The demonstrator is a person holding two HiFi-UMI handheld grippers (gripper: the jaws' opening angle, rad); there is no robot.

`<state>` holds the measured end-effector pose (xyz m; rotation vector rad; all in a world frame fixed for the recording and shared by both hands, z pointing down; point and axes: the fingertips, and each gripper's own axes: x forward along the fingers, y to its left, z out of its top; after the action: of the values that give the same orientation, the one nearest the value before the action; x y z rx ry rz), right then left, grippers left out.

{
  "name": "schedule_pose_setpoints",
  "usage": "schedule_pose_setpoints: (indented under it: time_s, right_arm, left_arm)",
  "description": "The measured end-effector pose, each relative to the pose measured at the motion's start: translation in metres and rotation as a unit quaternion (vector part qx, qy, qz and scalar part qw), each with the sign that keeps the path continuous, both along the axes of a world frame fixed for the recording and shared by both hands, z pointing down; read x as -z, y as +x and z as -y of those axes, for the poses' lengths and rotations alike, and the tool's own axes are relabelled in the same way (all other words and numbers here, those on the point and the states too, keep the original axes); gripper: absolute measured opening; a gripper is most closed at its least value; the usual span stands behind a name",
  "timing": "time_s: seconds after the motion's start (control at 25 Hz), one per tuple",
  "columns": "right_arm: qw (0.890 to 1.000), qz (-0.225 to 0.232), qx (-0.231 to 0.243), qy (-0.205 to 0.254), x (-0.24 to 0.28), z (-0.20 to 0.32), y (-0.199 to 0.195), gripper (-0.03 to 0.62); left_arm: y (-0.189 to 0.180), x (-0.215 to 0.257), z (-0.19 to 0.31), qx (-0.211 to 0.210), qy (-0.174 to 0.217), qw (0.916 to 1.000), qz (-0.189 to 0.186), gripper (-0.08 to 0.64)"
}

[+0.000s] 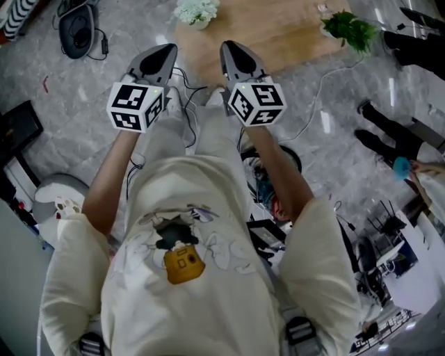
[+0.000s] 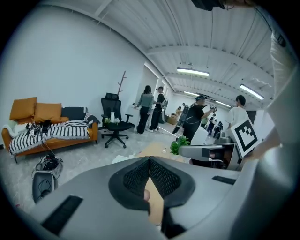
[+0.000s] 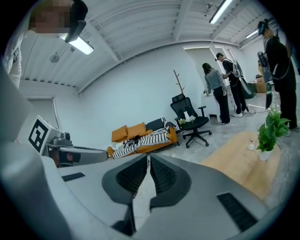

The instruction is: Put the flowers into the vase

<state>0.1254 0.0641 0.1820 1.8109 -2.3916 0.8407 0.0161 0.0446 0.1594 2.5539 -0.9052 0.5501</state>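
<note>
Left claw [image 2: 149,159] jaws together, empty; right claw [image 3: 148,157] all but together, empty. White flowers [image 1: 196,10] ahead of both, well apart, on wooden tabletop [image 1: 278,35]. Likely light, soft, crushable: pinch stems low, gently. Vase unclear.

The left gripper [image 1: 165,50] and the right gripper [image 1: 229,49] were side by side in front of the person's torso [image 1: 188,278]. Their tips pointed toward the near left part of a table [image 1: 278,42]. The flowers [image 1: 197,10] stood on the table's far left and a potted plant [image 1: 351,29] on its far right. A bag [image 1: 80,28] lay on the floor [image 1: 83,104] left of the table. Farther off, a sofa [image 2: 47,131] stood against the left wall [image 2: 70,70]. An office chair [image 2: 115,127] was to the sofa's right, with standing people [image 2: 152,108] beyond the chair.
</note>
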Motion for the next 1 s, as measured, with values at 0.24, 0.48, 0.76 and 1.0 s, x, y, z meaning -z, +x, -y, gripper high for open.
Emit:
schedule_pose_setpoints:
  time_s: [0.24, 0.48, 0.76, 1.0]
  right_arm:
    - [1.000, -0.005, 0.024, 0.005, 0.031, -0.027, -0.016, 0.026]
    - [0.999, 0.008, 0.040, 0.016, 0.059, -0.033, -0.030, 0.026]
    - [0.999, 0.019, 0.031, 0.035, 0.091, -0.050, -0.040, 0.026]
    - [0.999, 0.014, 0.039, 0.028, 0.098, -0.078, -0.058, 0.008]
  left_arm:
    - [-0.002, 0.030, -0.036, 0.007, -0.004, 0.9998, -0.016, 0.009]
    - [-0.014, 0.062, -0.043, 0.015, 0.014, 0.9996, -0.021, 0.009]
    - [-0.010, 0.085, -0.064, 0.020, 0.003, 0.9994, -0.029, 0.009]
    - [-0.004, 0.097, -0.073, 0.026, 0.007, 0.9986, -0.045, 0.009]
